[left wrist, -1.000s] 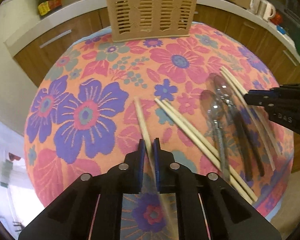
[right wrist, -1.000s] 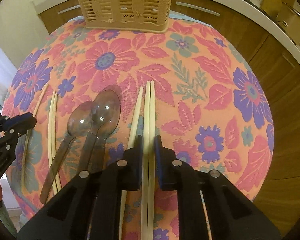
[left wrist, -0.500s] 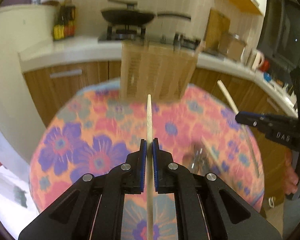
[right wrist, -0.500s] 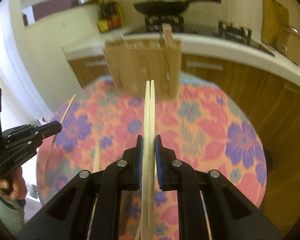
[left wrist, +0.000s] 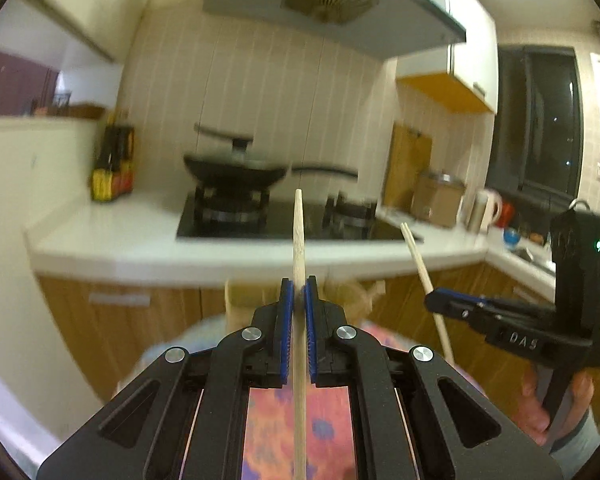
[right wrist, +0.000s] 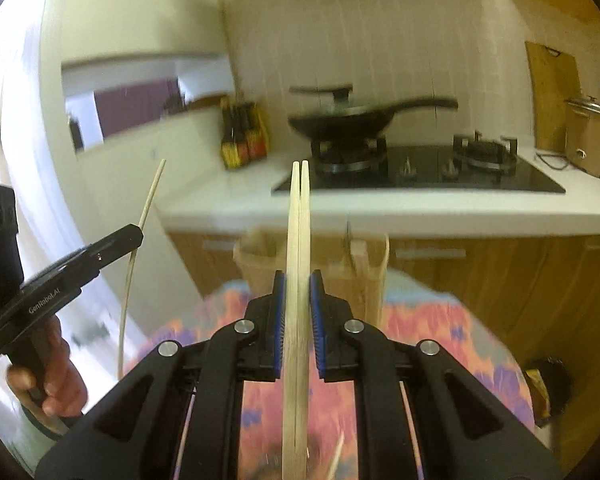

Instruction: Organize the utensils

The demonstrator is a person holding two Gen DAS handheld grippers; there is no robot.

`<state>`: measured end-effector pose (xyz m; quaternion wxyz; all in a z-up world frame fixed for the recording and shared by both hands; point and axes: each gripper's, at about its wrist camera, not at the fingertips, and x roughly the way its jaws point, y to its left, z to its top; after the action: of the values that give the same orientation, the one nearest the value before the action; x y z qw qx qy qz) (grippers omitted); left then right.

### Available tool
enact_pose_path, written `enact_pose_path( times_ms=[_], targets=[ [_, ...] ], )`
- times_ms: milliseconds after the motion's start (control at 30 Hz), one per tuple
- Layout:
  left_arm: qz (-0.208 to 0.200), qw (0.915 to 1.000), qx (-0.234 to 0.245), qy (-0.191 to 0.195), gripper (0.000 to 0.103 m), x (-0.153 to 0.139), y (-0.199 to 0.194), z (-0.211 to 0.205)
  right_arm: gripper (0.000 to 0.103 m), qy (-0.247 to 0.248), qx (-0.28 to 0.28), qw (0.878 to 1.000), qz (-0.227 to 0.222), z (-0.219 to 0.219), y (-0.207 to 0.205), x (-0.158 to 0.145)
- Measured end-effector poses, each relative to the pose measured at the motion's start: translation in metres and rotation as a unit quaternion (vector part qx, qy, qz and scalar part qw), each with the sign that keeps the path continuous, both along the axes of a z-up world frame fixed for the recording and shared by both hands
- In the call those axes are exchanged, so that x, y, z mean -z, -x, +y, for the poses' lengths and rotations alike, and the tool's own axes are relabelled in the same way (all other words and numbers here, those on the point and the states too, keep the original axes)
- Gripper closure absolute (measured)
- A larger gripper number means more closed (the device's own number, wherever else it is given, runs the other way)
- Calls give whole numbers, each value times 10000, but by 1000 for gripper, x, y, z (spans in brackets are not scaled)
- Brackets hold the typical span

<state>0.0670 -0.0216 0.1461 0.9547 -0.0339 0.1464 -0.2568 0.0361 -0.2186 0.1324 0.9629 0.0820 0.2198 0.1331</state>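
Fingers (left wrist: 285,320) of the left gripper (left wrist: 299,312) were clenched on a single chopstick (left wrist: 298,240), pinched partway along its length so its tip stuck out ahead, probably to aim it at the slatted basket (right wrist: 256,264) near the far edge of the floral table (right wrist: 440,332). To its right, the right gripper (right wrist: 299,308) clamped a pair of chopsticks (right wrist: 299,220) side by side, likewise pointing toward that basket, likely so both could be dropped in together.
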Motion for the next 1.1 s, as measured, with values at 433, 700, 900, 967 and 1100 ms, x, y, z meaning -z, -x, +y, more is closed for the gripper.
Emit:
enact_pose_path(
  times_ms=[433, 700, 900, 967, 1100],
  targets=[
    [-130, 9966, 53, 817, 99, -19, -117, -5, 93, -247, 898, 9893, -1123, 2, -98, -26],
    [-238, 9944, 72, 1028, 99, -21, -169, 3, 93, 131, 1498, 9763, -1557, -13, -125, -25],
    [-213, 9948, 108, 986, 99, 3, -195, -4, 93, 156, 1582, 9776, -1380, -26, -142, -5],
    [-202, 9953, 93, 947, 99, 10, -200, -8, 93, 95, 1516, 9796, -1319, -27, -147, 0],
    [-201, 9962, 16, 842, 99, 25, -204, -14, 93, 127, 1467, 9812, -1244, -31, -155, 8]
  ],
)
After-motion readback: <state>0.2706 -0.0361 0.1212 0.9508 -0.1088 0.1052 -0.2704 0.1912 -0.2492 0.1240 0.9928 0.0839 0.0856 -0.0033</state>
